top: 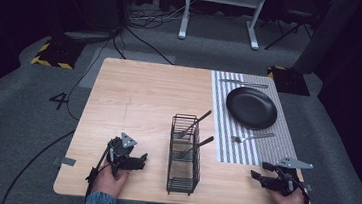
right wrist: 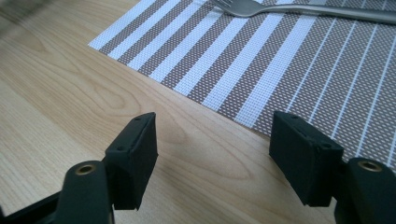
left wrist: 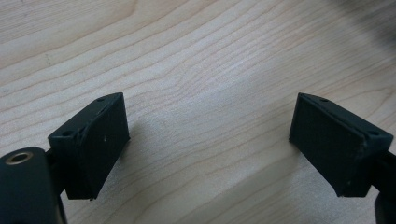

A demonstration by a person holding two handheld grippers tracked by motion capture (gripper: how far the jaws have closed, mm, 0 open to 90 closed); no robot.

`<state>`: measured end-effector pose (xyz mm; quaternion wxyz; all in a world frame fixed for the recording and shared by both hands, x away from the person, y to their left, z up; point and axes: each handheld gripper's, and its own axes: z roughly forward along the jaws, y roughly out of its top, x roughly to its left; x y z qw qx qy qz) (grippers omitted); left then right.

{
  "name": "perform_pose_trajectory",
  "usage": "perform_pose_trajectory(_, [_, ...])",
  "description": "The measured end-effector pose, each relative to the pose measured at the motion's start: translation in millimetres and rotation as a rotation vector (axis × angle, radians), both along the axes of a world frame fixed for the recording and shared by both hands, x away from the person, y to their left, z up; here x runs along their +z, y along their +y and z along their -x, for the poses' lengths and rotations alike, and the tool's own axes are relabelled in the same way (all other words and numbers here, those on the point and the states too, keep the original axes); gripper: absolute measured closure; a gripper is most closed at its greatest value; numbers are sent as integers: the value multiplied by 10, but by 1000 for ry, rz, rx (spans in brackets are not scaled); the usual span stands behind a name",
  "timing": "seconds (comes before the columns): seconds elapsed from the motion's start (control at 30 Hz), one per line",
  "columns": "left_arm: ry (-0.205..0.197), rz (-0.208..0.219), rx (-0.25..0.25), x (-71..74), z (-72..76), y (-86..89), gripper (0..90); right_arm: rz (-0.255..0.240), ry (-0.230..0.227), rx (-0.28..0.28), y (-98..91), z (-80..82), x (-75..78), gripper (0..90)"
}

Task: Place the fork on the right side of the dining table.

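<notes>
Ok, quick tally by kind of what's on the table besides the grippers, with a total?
Wire basket: 1
Utensils standing in the basket: 2, heads too small to name
Fork on the placemat: 1
Utensil beyond the plate: 1, kind unclear
Black plate: 1
Striped placemat: 1
Total: 7

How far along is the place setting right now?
Done, by the look of it: black plate on the striped placemat, a fork on its near side and another utensil on its far side. In hand: nothing; left tongs and right tongs are open over bare table. Left: two utensils remain in the wire caddy.
</notes>
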<state>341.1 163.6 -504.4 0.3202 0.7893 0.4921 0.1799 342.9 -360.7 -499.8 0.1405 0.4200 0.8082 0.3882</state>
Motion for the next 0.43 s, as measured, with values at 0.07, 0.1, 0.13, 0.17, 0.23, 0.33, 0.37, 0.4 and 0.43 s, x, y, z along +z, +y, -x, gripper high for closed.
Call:
perform_pose_trajectory(0.07, [0,0,1,0,0,0,119,19,-18,15,25,5,-8,311])
perform_pose_trajectory(0.1, [0,1,1,0,0,-1,119,30,-24,17,38,8,-10,307])
perform_pose_trajectory(0.13, [0,0,0,0,0,0,119,40,-34,21,49,11,-16,298])
perform_pose_trajectory(0.17, [0,0,0,0,0,0,119,54,-49,27,59,15,-25,286])
perform_pose_trajectory(0.23, [0,0,0,0,0,0,119,87,-69,34,85,28,-34,257])
perform_pose_trajectory(0.33, [1,0,0,0,0,0,119,91,-54,32,87,9,-40,177])
perform_pose_trajectory(0.37, [1,0,-1,1,0,0,119,96,-54,35,94,11,-41,154])
perform_pose_trajectory(0.4, [1,0,-1,0,0,0,119,99,-51,44,100,9,-43,143])
perform_pose_trajectory(0.43, [1,0,-1,0,1,0,119,99,-51,44,100,9,-43,143])
